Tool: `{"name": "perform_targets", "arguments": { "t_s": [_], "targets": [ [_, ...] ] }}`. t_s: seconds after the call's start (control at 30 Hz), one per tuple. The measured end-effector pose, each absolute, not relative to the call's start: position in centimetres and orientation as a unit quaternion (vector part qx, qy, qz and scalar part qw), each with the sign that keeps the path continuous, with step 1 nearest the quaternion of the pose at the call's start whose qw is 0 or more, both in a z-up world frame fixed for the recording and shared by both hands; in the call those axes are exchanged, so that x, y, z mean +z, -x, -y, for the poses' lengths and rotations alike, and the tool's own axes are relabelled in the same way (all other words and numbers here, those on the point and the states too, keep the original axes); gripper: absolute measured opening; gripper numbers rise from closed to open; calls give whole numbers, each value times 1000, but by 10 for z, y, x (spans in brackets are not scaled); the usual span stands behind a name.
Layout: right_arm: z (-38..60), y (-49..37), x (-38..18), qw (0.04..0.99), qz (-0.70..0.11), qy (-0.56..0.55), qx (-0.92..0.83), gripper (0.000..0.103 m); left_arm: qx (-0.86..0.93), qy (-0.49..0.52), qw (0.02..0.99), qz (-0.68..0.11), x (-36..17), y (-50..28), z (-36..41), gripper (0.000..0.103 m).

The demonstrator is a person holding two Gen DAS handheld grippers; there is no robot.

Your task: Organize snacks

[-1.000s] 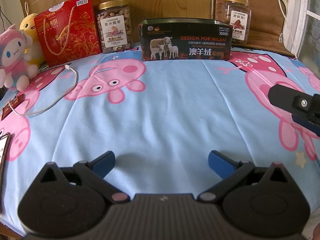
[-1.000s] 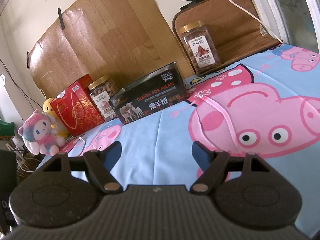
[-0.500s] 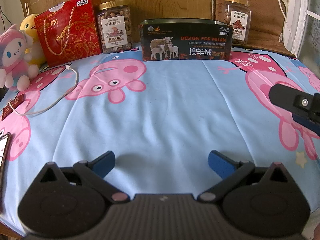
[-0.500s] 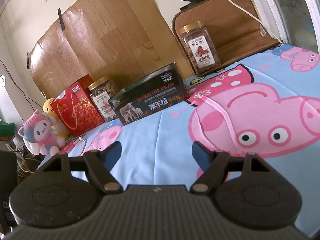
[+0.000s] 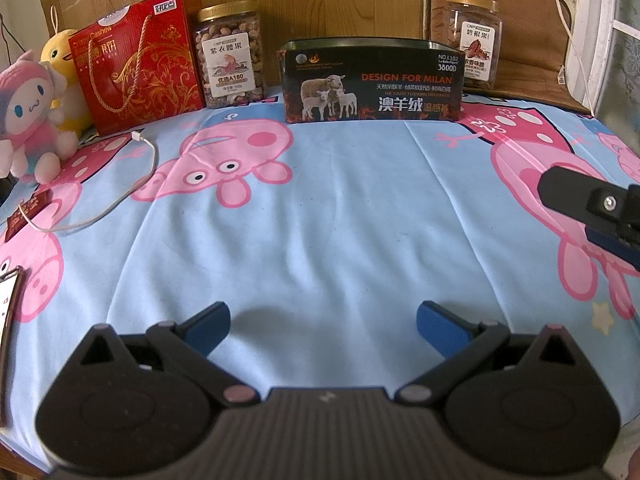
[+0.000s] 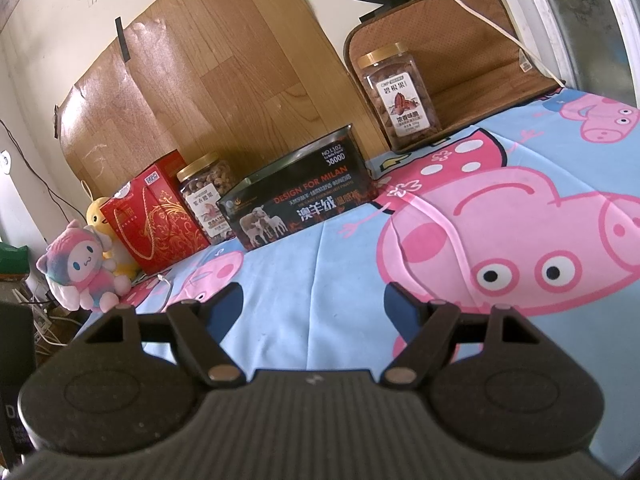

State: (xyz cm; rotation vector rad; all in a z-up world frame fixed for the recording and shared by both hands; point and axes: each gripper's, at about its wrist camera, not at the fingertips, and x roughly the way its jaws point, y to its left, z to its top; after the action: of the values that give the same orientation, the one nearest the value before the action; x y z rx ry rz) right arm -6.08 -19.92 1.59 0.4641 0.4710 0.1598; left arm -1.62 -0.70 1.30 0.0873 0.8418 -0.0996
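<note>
Left wrist view
- Left gripper (image 5: 322, 322): seen low in the frame, over bare sheet; jaws spread wide, nothing between the blue pads.
- Right gripper (image 5: 592, 216): only 1 black finger with a blue pad is seen at the right edge, above the sheet; its width cannot be told from here.
- Sheet (image 5: 320, 220): light blue, printed with pink cartoon pigs, creased down the middle.
- Tin (image 5: 372, 80): dark, lettered DESIGN FOR MILAN, stood at the far edge of the sheet, centre.
- Cashew jar (image 5: 230, 56): gold lid, upright, left of the tin, just beside the red box.
- Red box (image 5: 136, 60): upright, rope handle, at the far left of the row.
- Pecan jar (image 5: 474, 42): gold lid, upright, right of the tin, set before a brown cushion (image 5: 532, 28).
- Plush toys (image 5: 30, 112): 1 pink, 1 yellow behind it, left of the red box.
- Cable (image 5: 116, 204): white, laid in a curve on the sheet's left side.

Right wrist view
- Right gripper (image 6: 314, 304): jaws held wide, empty, over the sheet (image 6: 320, 280).
- Row at the back, from the left: plush toys (image 6: 82, 272), red box (image 6: 154, 224), cashew jar (image 6: 206, 196), tin (image 6: 296, 200), pecan jar (image 6: 400, 96).
- Pecan jar: stood apart from the others, further right, against the cushion (image 6: 480, 40).
- Wood panel (image 6: 208, 80): taped to the wall behind the row.
</note>
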Motion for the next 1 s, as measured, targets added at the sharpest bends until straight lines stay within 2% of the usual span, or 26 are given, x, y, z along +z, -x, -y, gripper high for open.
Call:
{"name": "perform_targets", "arguments": {
  "t_s": [1.0],
  "targets": [
    [200,61,16,943,-230,-228,79,80,-37,-65,917,-392,15,19,14,103]
  ]
}}
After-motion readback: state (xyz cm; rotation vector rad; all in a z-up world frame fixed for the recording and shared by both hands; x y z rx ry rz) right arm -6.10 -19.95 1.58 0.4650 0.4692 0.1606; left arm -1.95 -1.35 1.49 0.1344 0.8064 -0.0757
